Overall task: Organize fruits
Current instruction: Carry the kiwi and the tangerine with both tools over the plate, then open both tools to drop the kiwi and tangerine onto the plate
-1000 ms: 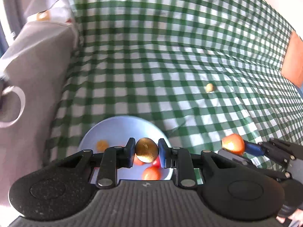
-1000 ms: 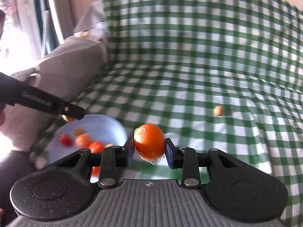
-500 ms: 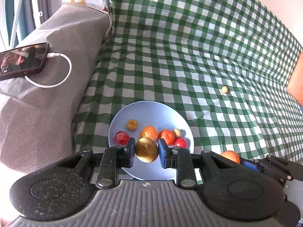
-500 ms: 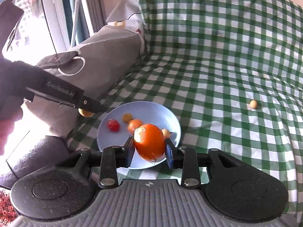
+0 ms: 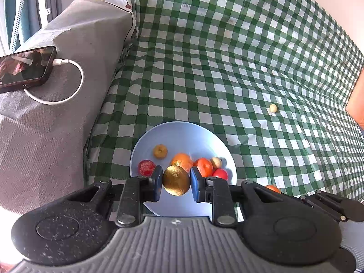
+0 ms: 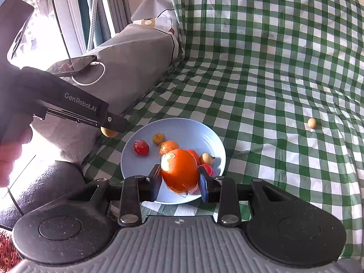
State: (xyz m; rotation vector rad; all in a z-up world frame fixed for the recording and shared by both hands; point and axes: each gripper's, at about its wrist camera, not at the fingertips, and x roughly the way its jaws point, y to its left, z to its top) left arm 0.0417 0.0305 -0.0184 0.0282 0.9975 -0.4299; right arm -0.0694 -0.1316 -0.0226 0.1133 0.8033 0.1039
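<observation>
A light blue plate (image 5: pixel 182 134) (image 6: pixel 188 127) lies on the green checked cloth and holds several small red and orange fruits. My left gripper (image 5: pixel 176 183) is shut on a golden-brown fruit (image 5: pixel 176 183) above the plate's near edge; it also shows in the right wrist view (image 6: pixel 109 132), left of the plate. My right gripper (image 6: pixel 180 177) is shut on an orange (image 6: pixel 179 170) above the plate's near side; the orange peeks out in the left wrist view (image 5: pixel 271 188). A small pale fruit (image 5: pixel 273 108) (image 6: pixel 312 123) lies alone on the cloth to the right.
A grey cushion (image 5: pixel 56 125) borders the cloth on the left, with a phone (image 5: pixel 25 68) and white cable (image 5: pixel 68 91) on it. An orange object (image 5: pixel 357 104) sits at the right edge. A window (image 6: pixel 72 11) is at the far left.
Both grippers have pulled back and up from the plate, still holding their fruits. The plate and its fruits now show more fully; the phone has come into view.
</observation>
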